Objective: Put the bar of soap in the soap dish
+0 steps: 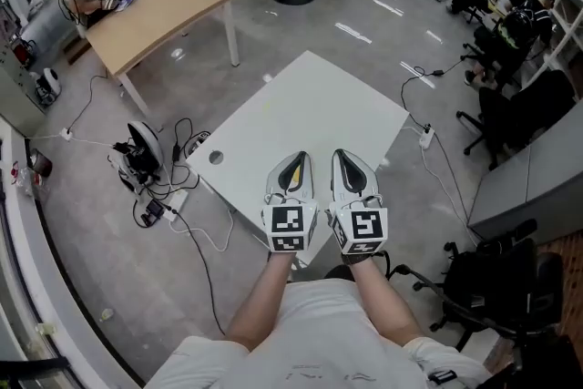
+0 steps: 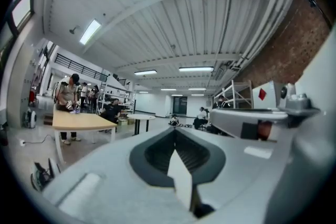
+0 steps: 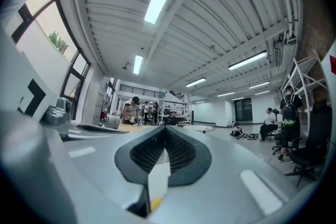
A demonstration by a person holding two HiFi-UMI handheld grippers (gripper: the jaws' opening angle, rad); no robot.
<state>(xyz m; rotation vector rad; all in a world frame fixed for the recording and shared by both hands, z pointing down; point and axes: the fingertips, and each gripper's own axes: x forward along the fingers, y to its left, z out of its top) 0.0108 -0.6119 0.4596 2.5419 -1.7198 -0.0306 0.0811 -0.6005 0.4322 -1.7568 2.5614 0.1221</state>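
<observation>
The left gripper [image 1: 294, 158] is held out level in front of the person, its jaws pressed together with nothing between them; its own view looks along the closed tips into the room. The right gripper [image 1: 342, 154] sits just beside it, side by side and almost touching, and its jaws are pressed together and empty too. Both hang above the near corner of the white table [image 1: 305, 100], and from where I stand that top looks bare apart from a small round hole [image 1: 216, 157] near its left edge.

The bar of soap and the soap dish are nowhere I can see: not on the table, not in either gripper's view, not on the floor among the cables [image 1: 150, 187]. So I can't tell whether the job is finished or not yet begun.

If it is still to do, my guess is that the first thing is simply to find both items. After that, I'd spread one gripper's jaws wide before going down. Soap is likely slick, so I'd close squarely across the bar's flat sides, gently, and keep the other gripper free to steady the dish.
</observation>
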